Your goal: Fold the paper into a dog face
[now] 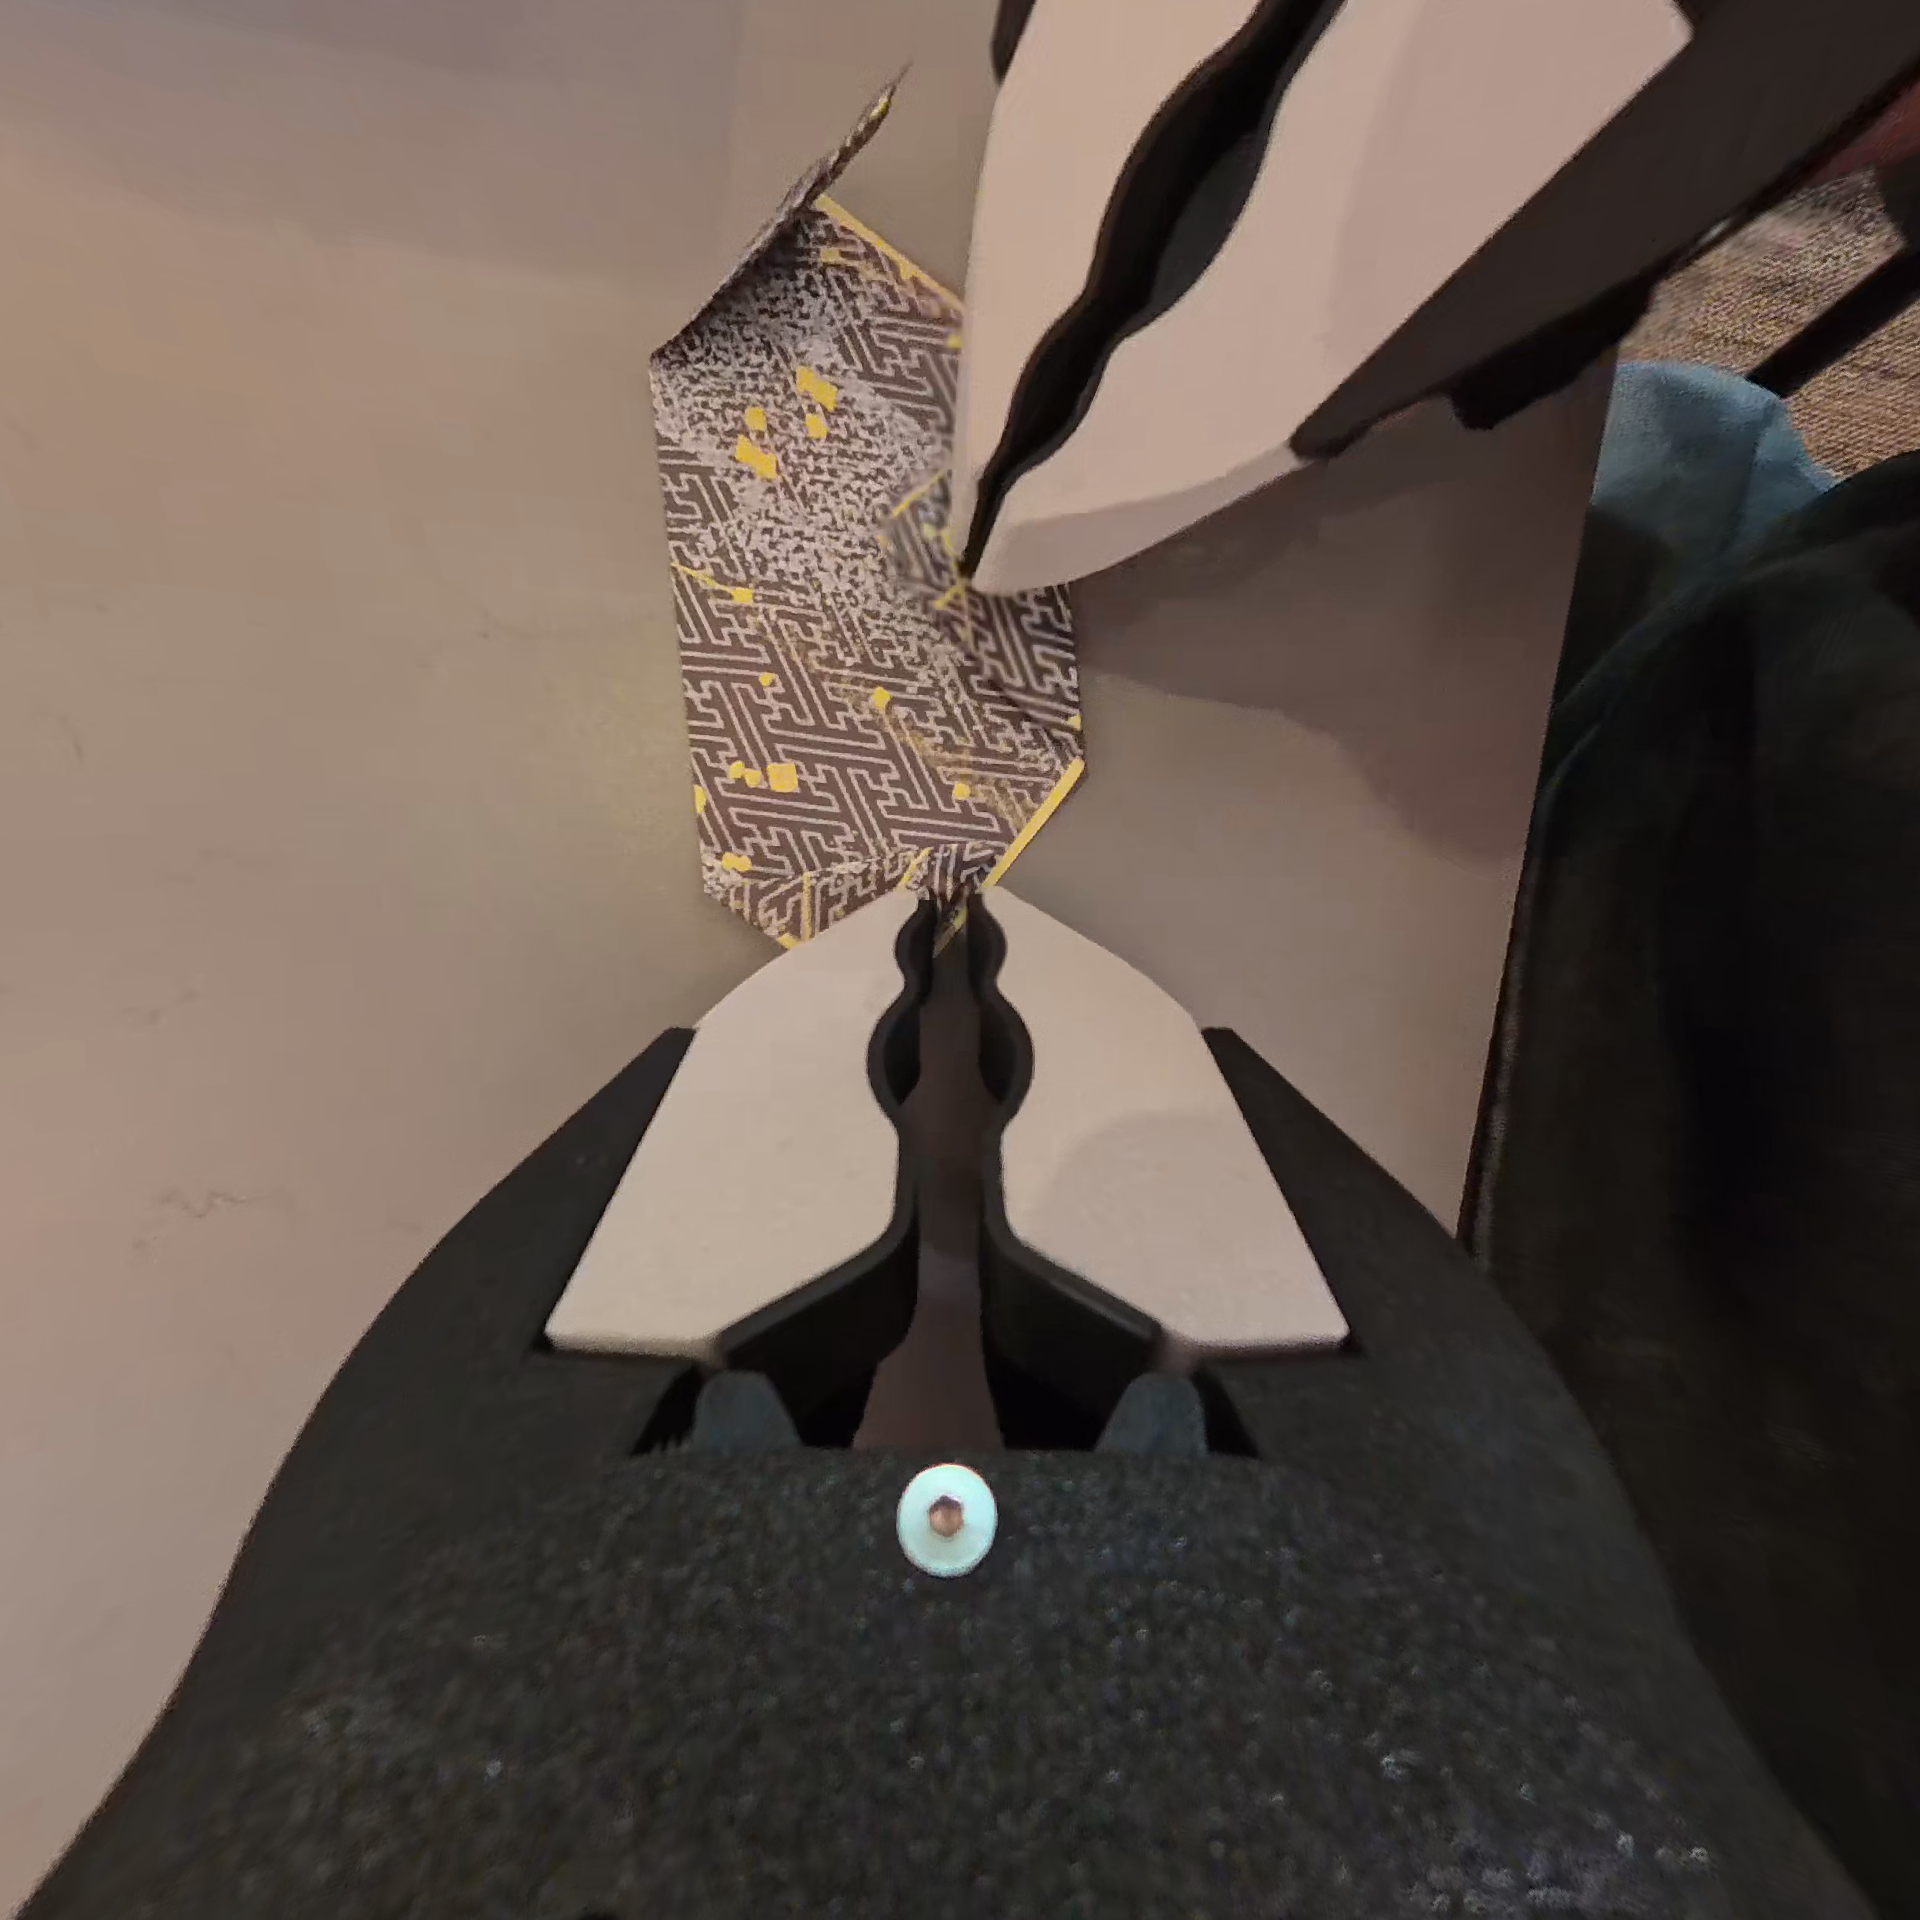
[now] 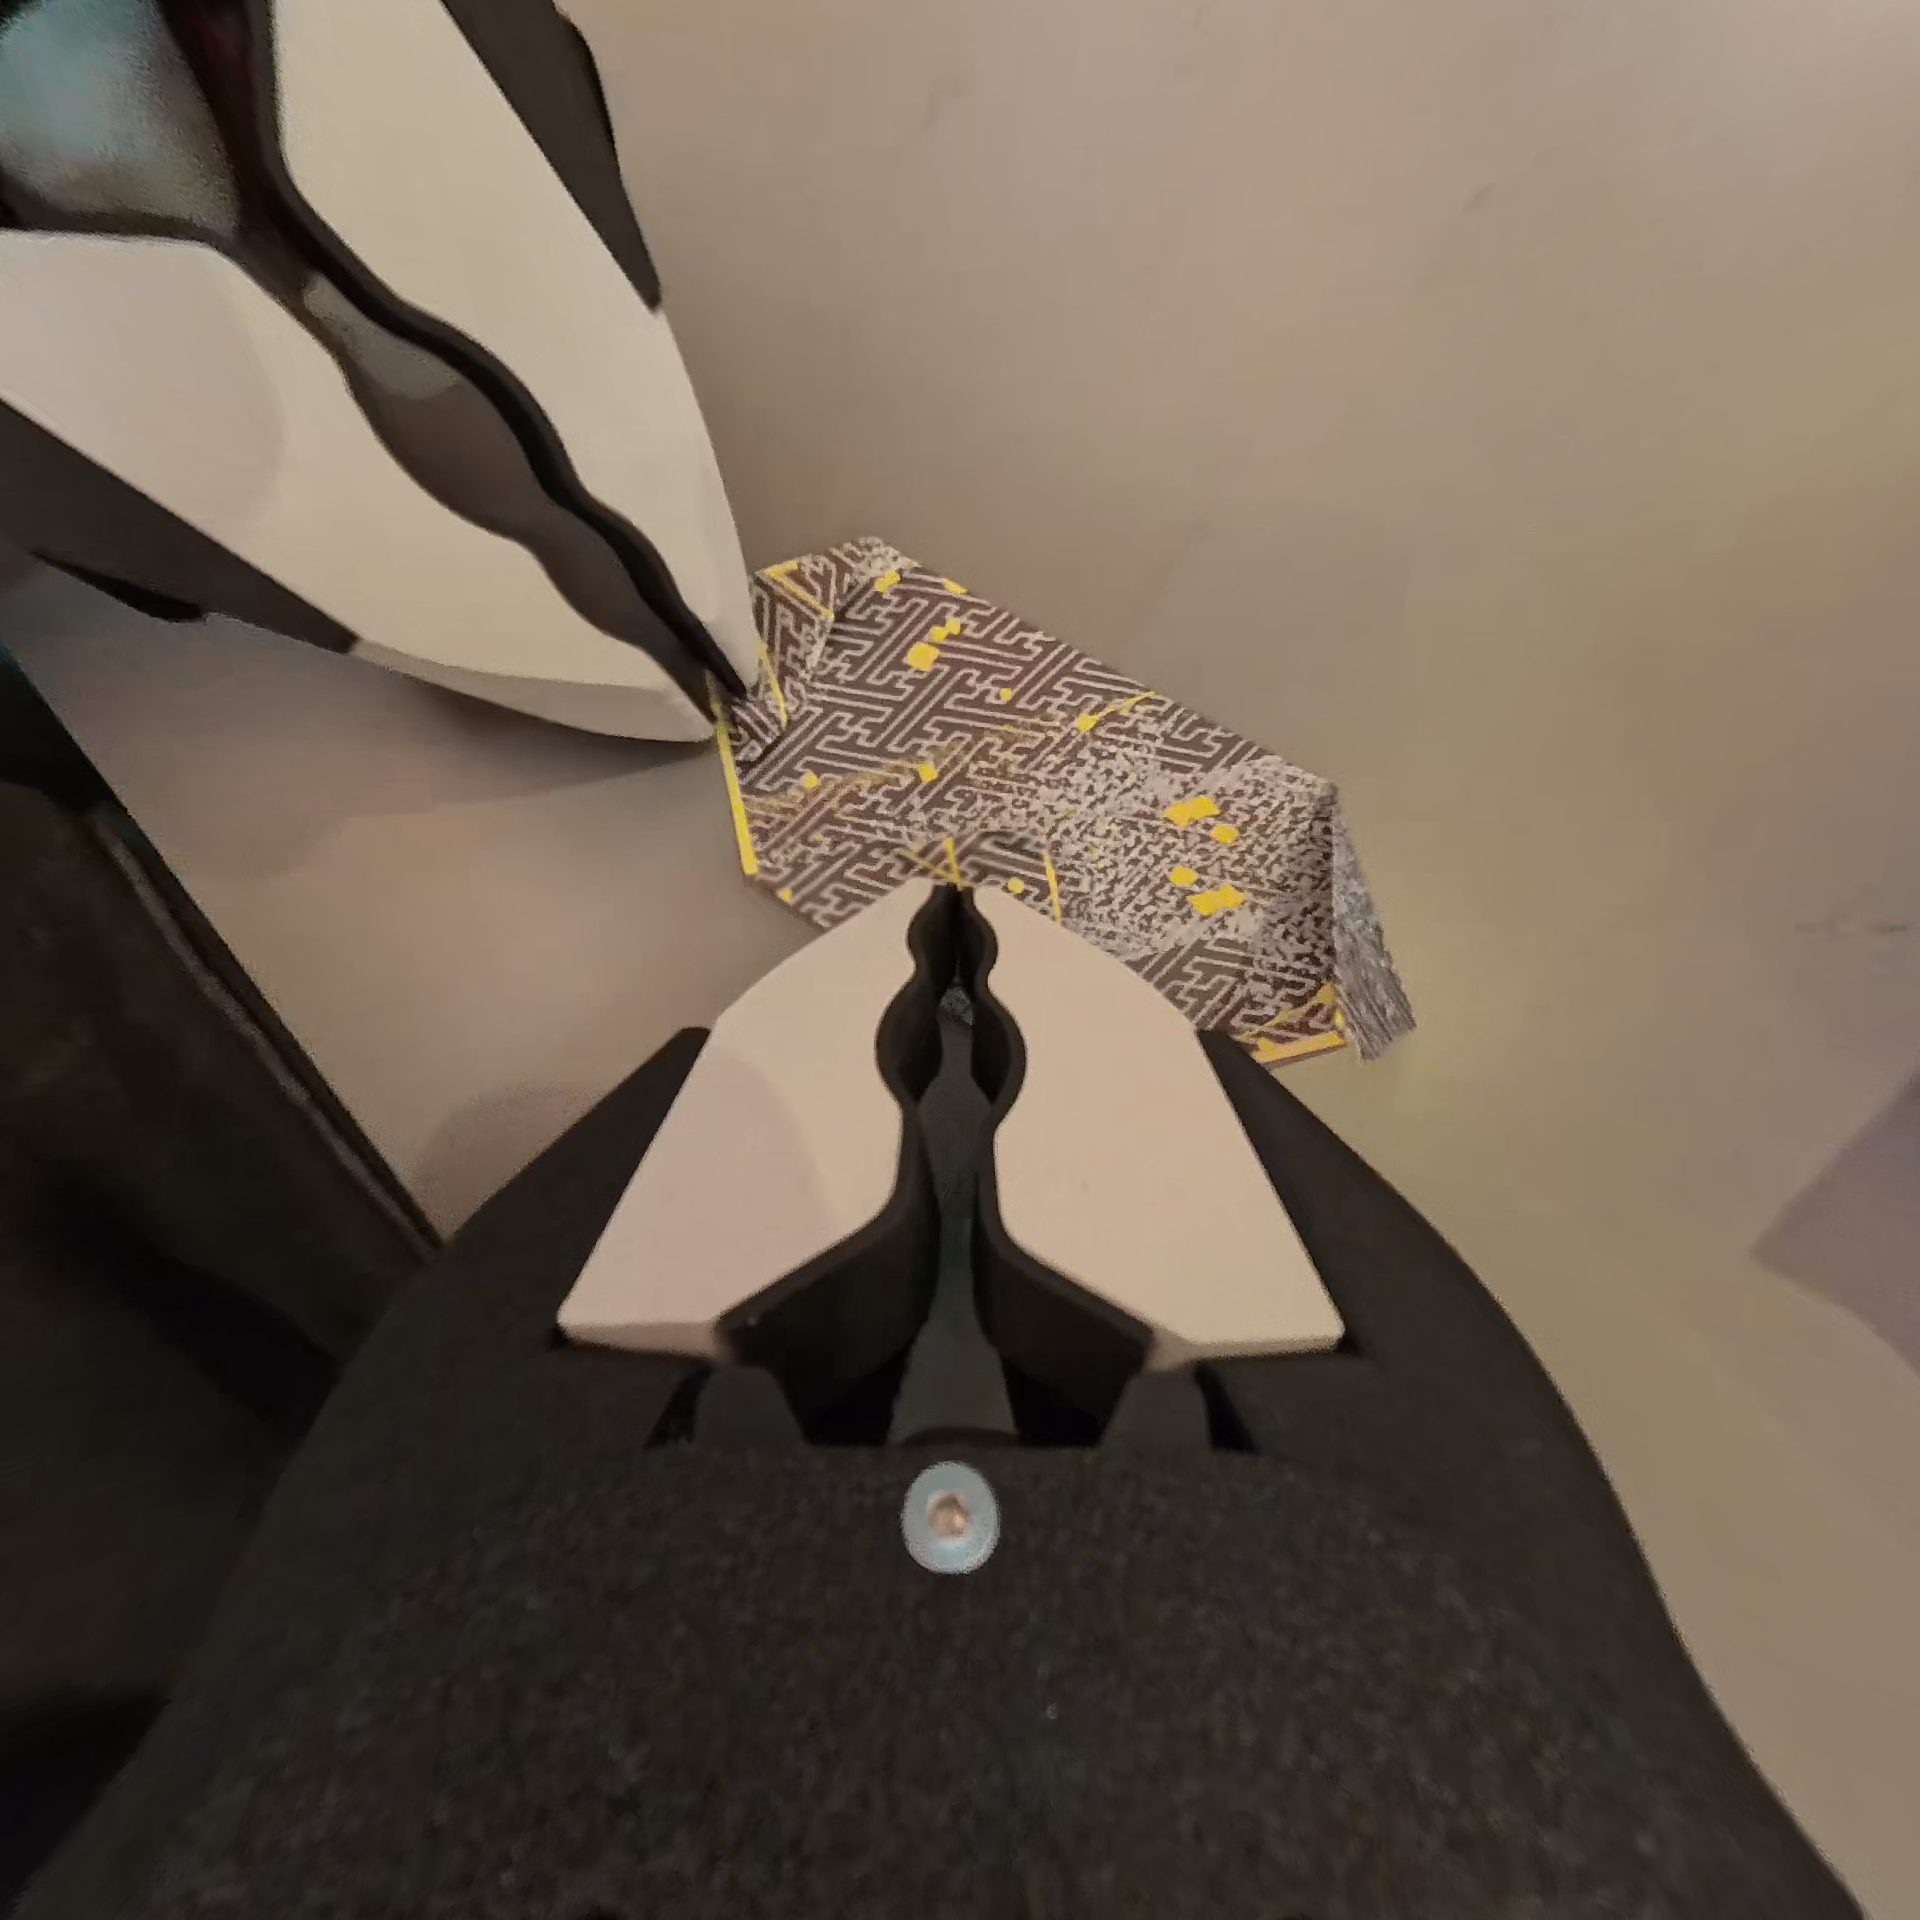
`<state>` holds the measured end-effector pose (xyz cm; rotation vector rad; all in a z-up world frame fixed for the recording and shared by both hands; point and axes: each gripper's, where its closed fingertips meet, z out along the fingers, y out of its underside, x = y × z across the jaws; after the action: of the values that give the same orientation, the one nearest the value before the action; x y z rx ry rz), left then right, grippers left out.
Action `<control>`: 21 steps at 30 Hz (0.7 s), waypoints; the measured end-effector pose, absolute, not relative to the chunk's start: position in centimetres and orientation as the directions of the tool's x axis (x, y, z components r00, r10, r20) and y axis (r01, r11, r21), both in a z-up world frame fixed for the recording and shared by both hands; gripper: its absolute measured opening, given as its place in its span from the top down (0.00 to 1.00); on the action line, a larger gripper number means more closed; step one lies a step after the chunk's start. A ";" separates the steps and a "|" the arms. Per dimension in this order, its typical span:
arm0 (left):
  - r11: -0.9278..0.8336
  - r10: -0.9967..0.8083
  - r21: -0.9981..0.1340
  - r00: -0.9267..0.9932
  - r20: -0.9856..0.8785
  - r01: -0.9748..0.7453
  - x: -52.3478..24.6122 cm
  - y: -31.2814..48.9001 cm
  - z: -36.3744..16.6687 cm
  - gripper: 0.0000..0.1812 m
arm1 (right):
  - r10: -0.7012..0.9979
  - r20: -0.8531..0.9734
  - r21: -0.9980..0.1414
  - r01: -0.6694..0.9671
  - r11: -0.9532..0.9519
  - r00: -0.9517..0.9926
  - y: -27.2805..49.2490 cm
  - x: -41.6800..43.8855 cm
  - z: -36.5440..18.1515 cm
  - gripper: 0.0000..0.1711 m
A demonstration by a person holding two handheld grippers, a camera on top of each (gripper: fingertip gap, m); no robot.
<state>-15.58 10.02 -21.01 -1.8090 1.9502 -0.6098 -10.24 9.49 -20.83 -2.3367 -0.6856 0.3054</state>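
The paper (image 1: 831, 623), dark with a pale maze pattern and yellow flecks, is already folded into a long, angular strip with pointed ends, and it lies on the pale surface (image 1: 312, 727) close to that surface's near edge, where dark fabric shows beyond it. One end of the strip stands up from the surface as a raised flap (image 2: 1371, 935); the other end is creased into a small tucked corner.

The left tool (image 1: 943, 914) is closed on that tucked end, its tips pinching a small point of the paper. The right tool (image 2: 954, 896) has its tips together on the strip's long edge about midway along; it seems to be nipping a small fold there, though how much paper lies between the tips is hard to tell.

Judging by the shape, the main folds are done and the work is at the small shaping folds, probably a corner turned in for the face. The next move calls for the left tool to keep the end steady while the right tool turns its small piece over and presses the crease flat against the surface, gently, since thin paper held at two points could tear or twist
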 end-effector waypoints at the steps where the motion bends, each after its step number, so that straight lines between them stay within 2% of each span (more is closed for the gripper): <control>1: 0.066 -0.997 -0.572 -0.078 -0.004 -0.818 -15.6 10.0 -21.0 0.96 | 0.556 -0.022 -0.656 0.408 -0.636 0.831 9.6 -10.2 -21.1 1.00; 4: 0.065 -0.996 -0.578 -0.083 0.006 -0.814 -15.8 9.8 -21.0 0.96 | 0.543 0.003 -0.659 0.410 -0.631 0.840 10.2 -10.1 -21.1 1.00; 7: 0.055 -0.997 -0.584 -0.078 0.015 -0.810 -16.1 10.0 -21.0 1.00 | 0.502 -0.051 -0.654 0.350 -0.670 0.863 10.3 -10.1 -21.1 1.00; 11: 0.052 -0.997 -0.588 -0.076 0.016 -0.807 -16.1 9.9 -21.0 0.99 | 0.474 -0.132 -0.646 0.287 -0.708 0.871 10.2 -10.2 -21.1 1.00; 21: 0.042 -0.998 -0.591 -0.063 0.015 -0.806 -15.9 9.6 -20.9 0.96 | 0.480 -0.104 -0.665 0.298 -0.685 0.871 10.2 -10.2 -21.1 1.00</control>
<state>-15.92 9.60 -20.94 -1.8161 1.9242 -0.6451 -10.17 10.24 -21.12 -2.3686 -0.5588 0.3550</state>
